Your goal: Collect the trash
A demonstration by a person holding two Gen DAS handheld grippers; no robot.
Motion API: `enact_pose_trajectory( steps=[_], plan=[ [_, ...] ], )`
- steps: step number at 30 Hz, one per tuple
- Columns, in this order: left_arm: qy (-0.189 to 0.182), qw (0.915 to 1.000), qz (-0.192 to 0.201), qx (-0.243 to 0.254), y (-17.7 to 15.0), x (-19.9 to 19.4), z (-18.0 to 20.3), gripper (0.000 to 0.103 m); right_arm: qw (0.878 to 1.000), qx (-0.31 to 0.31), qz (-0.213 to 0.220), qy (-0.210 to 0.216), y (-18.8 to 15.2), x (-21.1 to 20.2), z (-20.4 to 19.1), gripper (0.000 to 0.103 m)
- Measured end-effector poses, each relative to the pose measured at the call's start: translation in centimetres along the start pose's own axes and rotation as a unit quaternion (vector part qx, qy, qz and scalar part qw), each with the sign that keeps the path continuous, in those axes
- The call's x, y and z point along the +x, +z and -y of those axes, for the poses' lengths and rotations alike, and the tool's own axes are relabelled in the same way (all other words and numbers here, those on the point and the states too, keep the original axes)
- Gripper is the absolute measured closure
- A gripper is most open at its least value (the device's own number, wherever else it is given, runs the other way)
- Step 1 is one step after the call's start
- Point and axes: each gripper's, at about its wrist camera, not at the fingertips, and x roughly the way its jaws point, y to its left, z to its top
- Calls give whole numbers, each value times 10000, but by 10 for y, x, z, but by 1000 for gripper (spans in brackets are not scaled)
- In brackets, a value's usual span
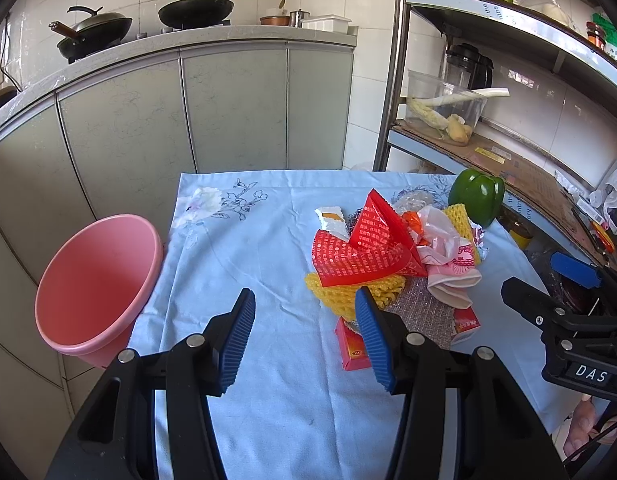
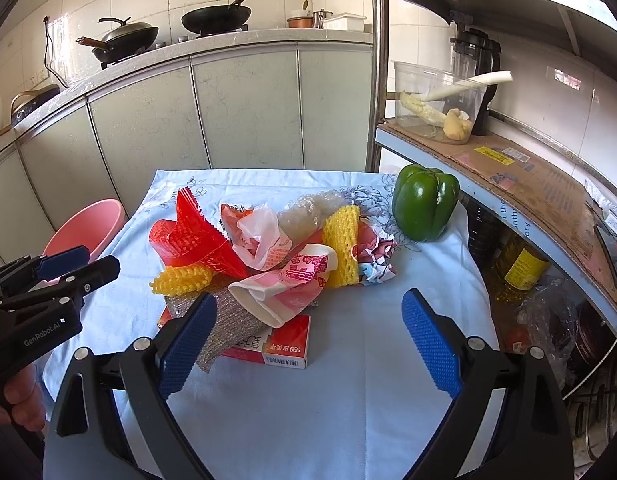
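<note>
The trash pile (image 2: 268, 256) lies just ahead of both spread, empty tongs (image 2: 308, 344) (image 1: 304, 336); its red box (image 2: 284, 344) reads "999".

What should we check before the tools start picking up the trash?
1. Left tool open and holding nothing: ok.
2. Right tool open and holding nothing: ok.
3. Pink bucket beside the table, mouth facing the tools: ok.
4. Trash pile on the blue cloth just ahead of both tools: ok.
5. Green pepper stands apart from the pile, so it should not get grabbed: ok.
6. Bucket is empty: cannot tell; its bottom is hidden.
</note>
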Motion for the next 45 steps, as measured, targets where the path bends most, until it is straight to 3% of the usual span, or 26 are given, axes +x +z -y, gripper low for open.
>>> enact_pose_trajectory(
  steps=[36, 45],
  plan=[
    [-20, 10000, 20, -6, 2, -2, 5, 51, 10000, 56, 49, 42, -4, 4, 0, 9],
    [-178, 9997, 149, -76, 5, -8, 5, 51, 9999, 58, 137, 86, -3, 0, 0, 9]
  ],
)
